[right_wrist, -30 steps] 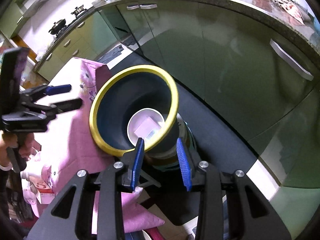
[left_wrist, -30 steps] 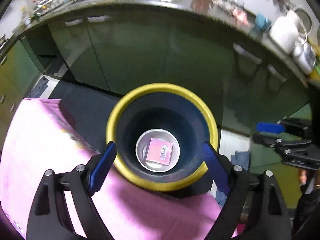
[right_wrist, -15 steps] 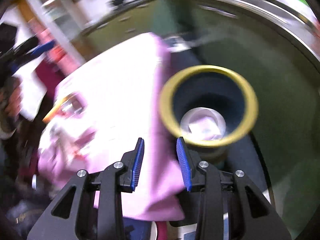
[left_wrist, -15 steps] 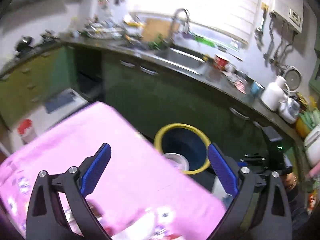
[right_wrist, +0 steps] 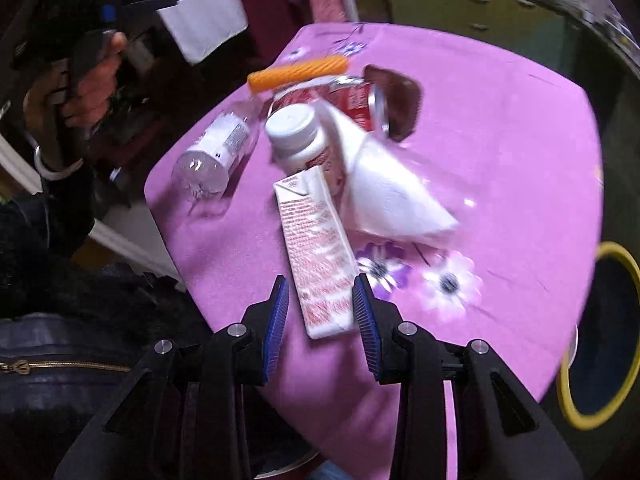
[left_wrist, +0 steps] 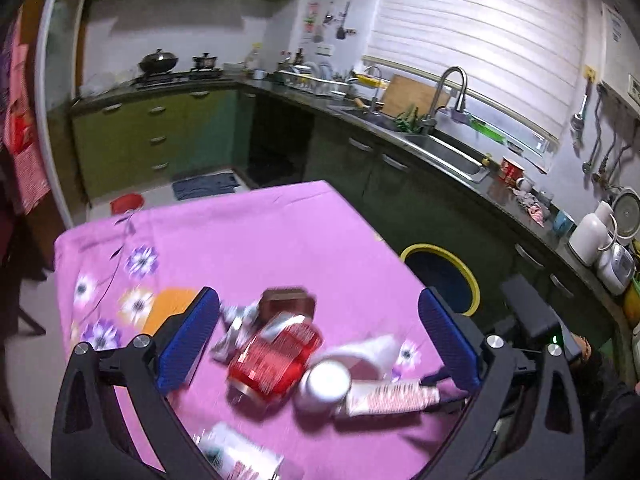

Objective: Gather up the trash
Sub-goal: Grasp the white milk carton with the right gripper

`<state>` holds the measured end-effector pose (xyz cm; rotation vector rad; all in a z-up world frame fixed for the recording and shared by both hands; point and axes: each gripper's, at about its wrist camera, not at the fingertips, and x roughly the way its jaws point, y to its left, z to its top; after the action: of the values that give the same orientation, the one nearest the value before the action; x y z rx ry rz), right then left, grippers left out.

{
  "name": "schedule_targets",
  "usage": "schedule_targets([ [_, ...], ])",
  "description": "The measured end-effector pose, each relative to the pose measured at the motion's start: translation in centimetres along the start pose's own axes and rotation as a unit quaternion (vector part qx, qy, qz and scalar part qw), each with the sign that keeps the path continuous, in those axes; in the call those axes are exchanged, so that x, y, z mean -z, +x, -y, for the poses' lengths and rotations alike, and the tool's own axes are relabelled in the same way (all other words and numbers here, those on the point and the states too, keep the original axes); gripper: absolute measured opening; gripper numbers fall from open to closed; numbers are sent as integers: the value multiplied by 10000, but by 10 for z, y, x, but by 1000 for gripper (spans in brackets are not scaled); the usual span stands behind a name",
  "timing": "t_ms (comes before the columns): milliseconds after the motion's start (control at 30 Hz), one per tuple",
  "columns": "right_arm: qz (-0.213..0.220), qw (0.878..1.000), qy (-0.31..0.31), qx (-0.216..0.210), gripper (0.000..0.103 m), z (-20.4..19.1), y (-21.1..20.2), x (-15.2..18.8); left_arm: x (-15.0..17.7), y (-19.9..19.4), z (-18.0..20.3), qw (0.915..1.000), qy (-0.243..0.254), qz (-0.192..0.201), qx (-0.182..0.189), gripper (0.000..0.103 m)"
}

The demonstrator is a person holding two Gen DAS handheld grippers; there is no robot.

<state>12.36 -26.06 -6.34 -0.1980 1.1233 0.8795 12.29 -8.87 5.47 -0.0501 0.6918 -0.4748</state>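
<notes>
Trash lies in a heap on the pink tablecloth (left_wrist: pixel 248 240): a crushed red can (left_wrist: pixel 276 356), a white capped bottle (left_wrist: pixel 326 380), a white carton with red print (right_wrist: pixel 316 248), a white paper cone (right_wrist: pixel 384 188), a brown wrapper (right_wrist: pixel 396 96), a clear plastic bottle (right_wrist: pixel 216 152) and an orange piece (right_wrist: pixel 298 72). The yellow-rimmed dark bin (left_wrist: pixel 444 276) stands on the floor beside the table. My left gripper (left_wrist: pixel 320 340) is open wide above the heap, empty. My right gripper (right_wrist: pixel 320 308) is open, its pads (right_wrist: pixel 362 312) either side of the carton's near end.
Green kitchen cabinets and a counter with a sink (left_wrist: pixel 440 148) run behind the table. The bin also shows at the right edge of the right wrist view (right_wrist: pixel 600 336). A dark bag (right_wrist: pixel 60 380) lies at the near left.
Both grippers swung away from the bin and back over the table. The right gripper opened wider and now straddles the carton. The left gripper stayed open.
</notes>
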Motion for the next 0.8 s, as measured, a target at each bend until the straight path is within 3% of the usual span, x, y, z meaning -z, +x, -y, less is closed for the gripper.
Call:
schedule_targets([
  [67,-33,9999,-102,11,36,-2,6,-5,12,-7,-9,9999,-126,10,-105,96],
  [167,-55,9994,-291,155,48,-7,11,-12,30,-15,-19,9993,-312,0,-181,96],
  [333,64,9978,-580,321,49,-17,2,-13,49,-23,-37,9972,-686,96,-290,96],
  [500,-233,9968,-644,418,49,-14,16,-17,60,-23,-47,9953,-866,79,-433,96],
  [600,-250,9957,-711,538,56,-15,20,-20,65,-22,-53,9943,-976,39,-422,96],
  [800,-321,9946,-806,565,54,-13,28,-26,72,-19,-51,9938,-1041,-12,-401,96],
])
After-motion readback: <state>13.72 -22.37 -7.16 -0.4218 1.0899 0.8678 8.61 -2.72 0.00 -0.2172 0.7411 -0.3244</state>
